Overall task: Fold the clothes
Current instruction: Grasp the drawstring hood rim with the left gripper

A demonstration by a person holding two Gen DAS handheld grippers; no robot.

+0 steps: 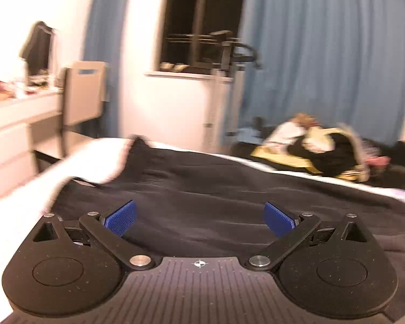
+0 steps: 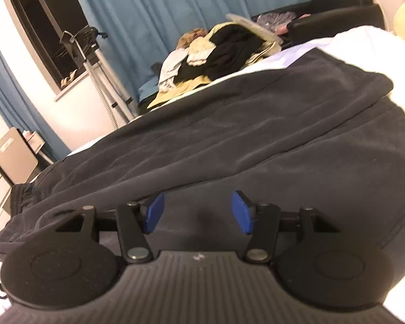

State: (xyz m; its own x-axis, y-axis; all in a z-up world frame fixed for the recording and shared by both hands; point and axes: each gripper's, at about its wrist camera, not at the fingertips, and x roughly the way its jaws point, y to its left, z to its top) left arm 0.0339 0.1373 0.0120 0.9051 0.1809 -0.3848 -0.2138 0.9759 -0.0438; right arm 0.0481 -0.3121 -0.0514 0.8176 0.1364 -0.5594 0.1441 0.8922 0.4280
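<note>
A dark fleece garment (image 2: 256, 140) lies spread over the white bed (image 2: 364, 40), its ribbed waistband with a drawstring at the left. My right gripper (image 2: 197, 212) hovers over the garment's near edge, open, blue pads apart with only cloth beneath them. In the left wrist view the same dark garment (image 1: 229, 189) covers the bed (image 1: 19, 205), and my left gripper (image 1: 199, 220) stands wide open above it, nothing between its blue pads. That view is blurred.
A heap of black, yellow and white clothes (image 2: 218, 51) sits at the bed's far side, also seen as the pile (image 1: 318, 151). Blue curtains (image 1: 324, 54), a dark window (image 1: 197, 21), a white desk (image 1: 10, 124), a chair (image 1: 83, 94) and a black armchair (image 2: 337, 8) surround the bed.
</note>
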